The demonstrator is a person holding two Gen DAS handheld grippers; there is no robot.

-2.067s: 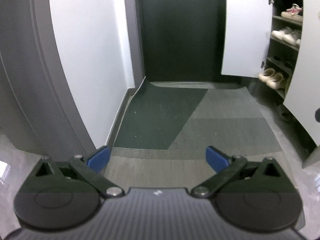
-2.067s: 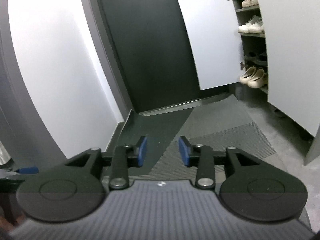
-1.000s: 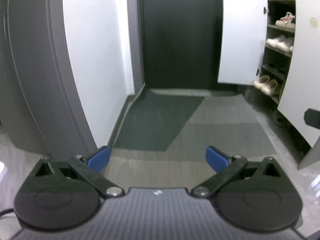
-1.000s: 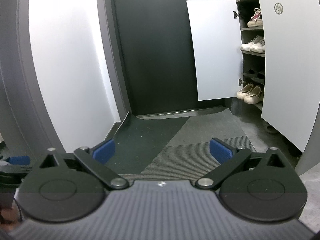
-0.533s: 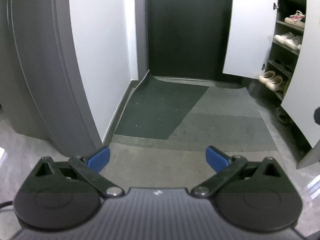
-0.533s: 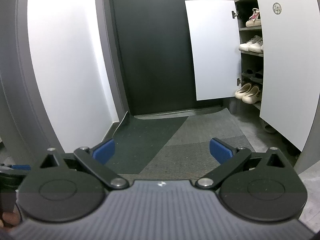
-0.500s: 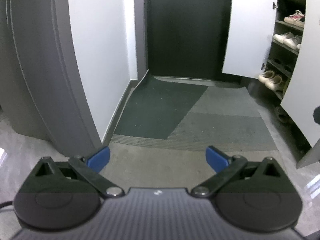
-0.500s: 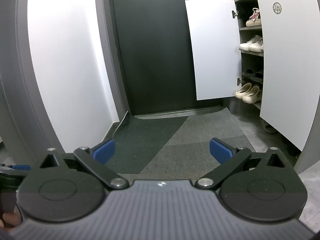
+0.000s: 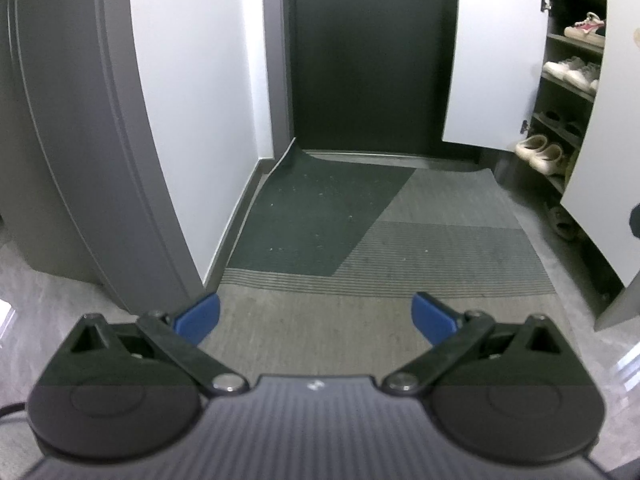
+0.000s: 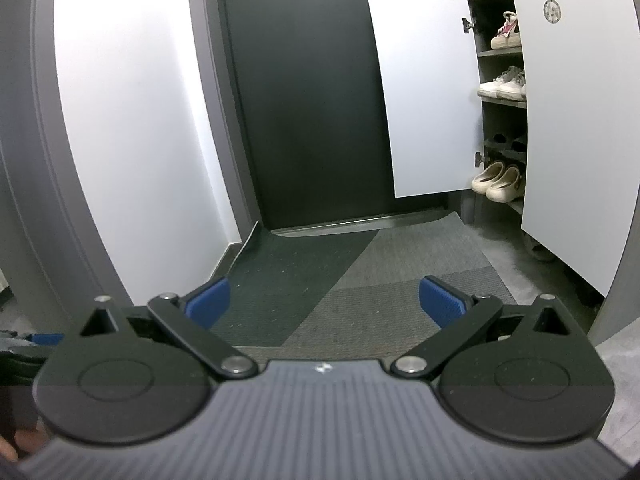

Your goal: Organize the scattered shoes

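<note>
Grey mat point(image 9: 400, 240) bare from the left view; left gripper point(image 9: 316, 314) spread wide, holding nothing, cabinet point(image 9: 576, 80) off right. Right view: right gripper point(image 10: 326, 300) also released, empty; shoes point(image 10: 498, 180) shelved inside the cabinet, likely tidied.

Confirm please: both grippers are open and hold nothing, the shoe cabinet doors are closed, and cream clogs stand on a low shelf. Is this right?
Not quite. The cabinet doors are open, as the right wrist view shows. The rest holds: the left gripper and right gripper are open and hold nothing, and the cream clogs stand on a low shelf.
</note>
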